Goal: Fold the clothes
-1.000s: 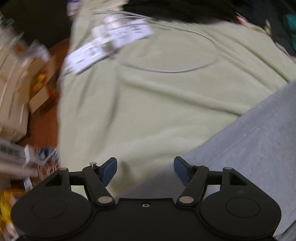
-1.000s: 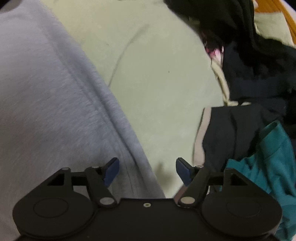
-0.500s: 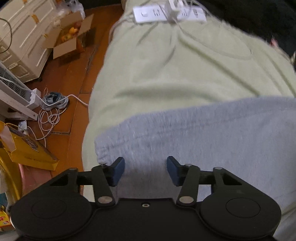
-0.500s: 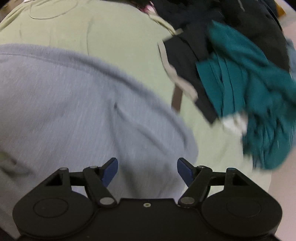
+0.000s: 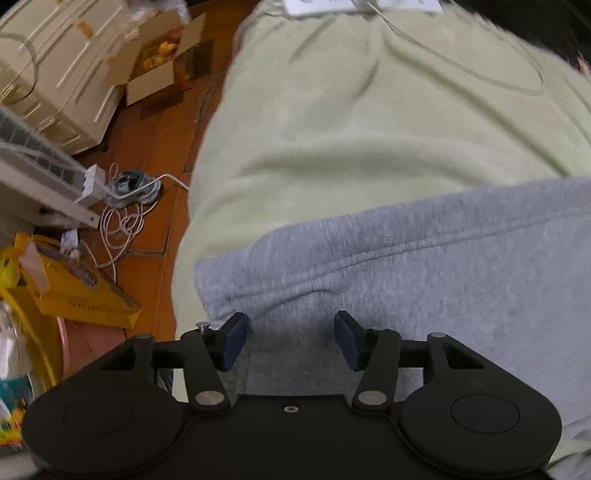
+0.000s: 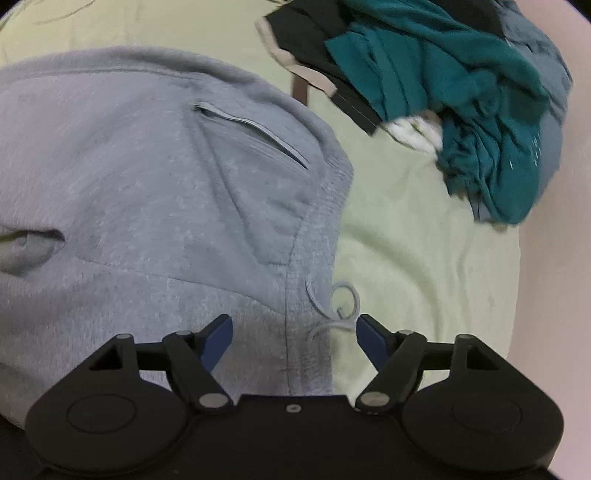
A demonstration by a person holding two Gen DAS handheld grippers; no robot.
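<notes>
While the grey sweatpants (image 5: 424,280) lie spread across the pale green bed cover (image 5: 351,129), both tools hang above them pointing steeply down. A second ago each view showed mostly green cover with only a grey edge; now the left tool (image 5: 291,339) sits over the near left corner of the grey cloth, and the right tool (image 6: 294,336) over the waistband end, where the drawstring (image 6: 340,306) curls just beside its right finger. Both sets of jaws are opening: grey fabric lies below the gap of each, but the pads press on nothing, so neither has a hold. My reading is that a fold or smoothing pass has just been let go, and the next grip is not yet taken.

Farther right on the bed a heap of other clothes waits: a teal garment (image 6: 461,92) and a black one with a tan trim (image 6: 314,44). Left of the bed is orange-brown wooden floor (image 5: 147,158), carrying an open cardboard box (image 5: 162,62), tangled white cables (image 5: 122,225) and a yellow carton (image 5: 74,291). A white power strip (image 5: 351,5) lies at the bed's far edge.
</notes>
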